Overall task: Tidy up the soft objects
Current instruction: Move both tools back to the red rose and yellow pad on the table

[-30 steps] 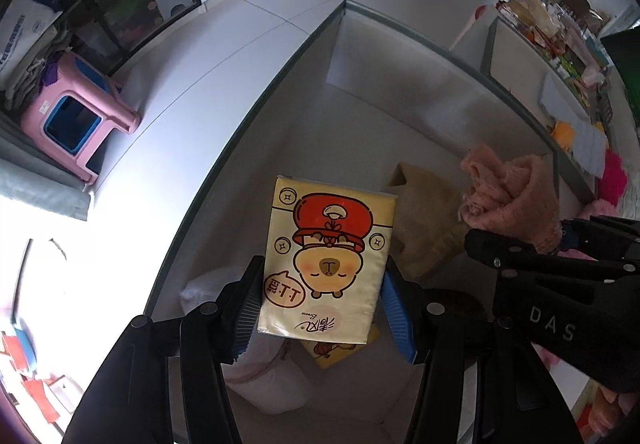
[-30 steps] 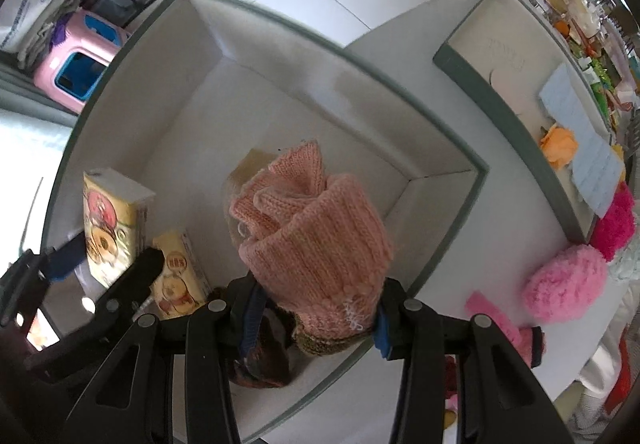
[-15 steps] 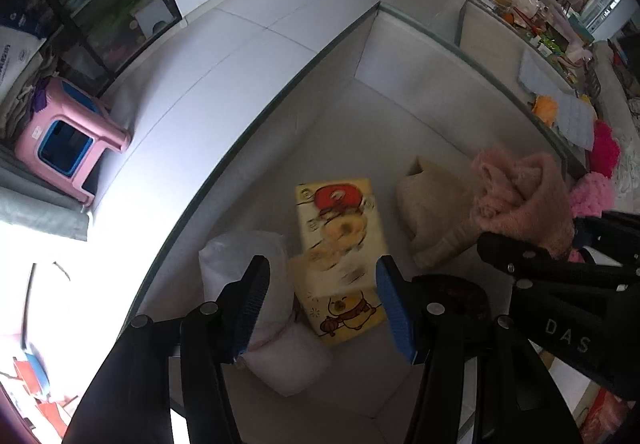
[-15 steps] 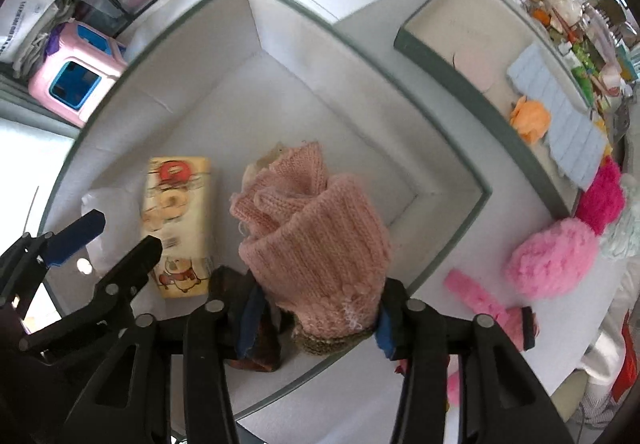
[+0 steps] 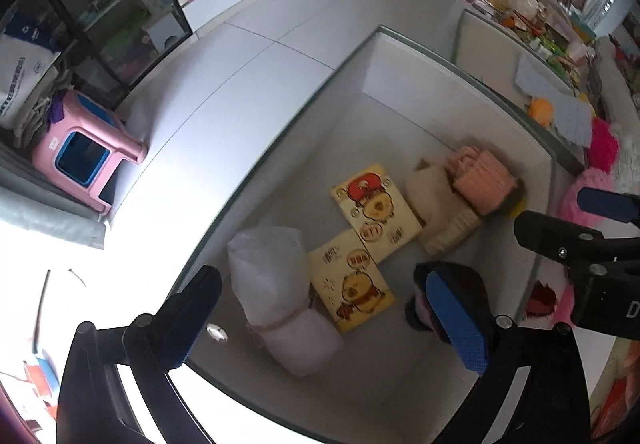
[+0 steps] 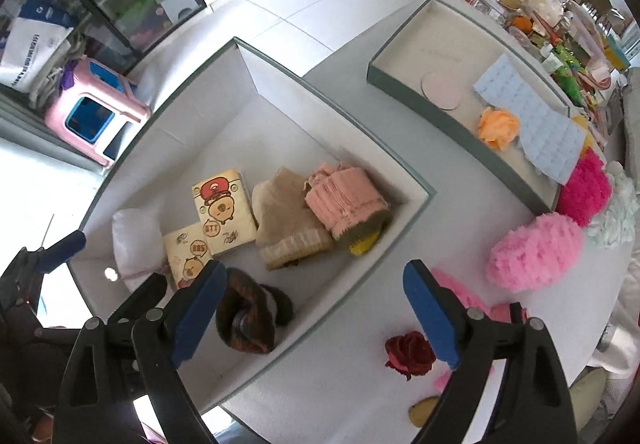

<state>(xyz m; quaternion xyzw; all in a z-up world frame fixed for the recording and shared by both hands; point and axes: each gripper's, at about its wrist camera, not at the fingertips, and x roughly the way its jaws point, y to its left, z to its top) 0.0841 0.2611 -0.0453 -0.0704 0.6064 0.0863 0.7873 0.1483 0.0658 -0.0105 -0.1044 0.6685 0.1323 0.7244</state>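
Hovering above the white box, both tools were seen empty with jaws spread wide: left gripper, right gripper. Inside the box, the pink knit was found lying on the beige knit near the right wall, partly over a yellow-and-dark item. Two cartoon tissue packs were laid flat beside them, overlapping. A white wrapped roll was noted at the left wall, a dark knit roll at the near end. A pink fluffy ball and red rose were left outside on the table.
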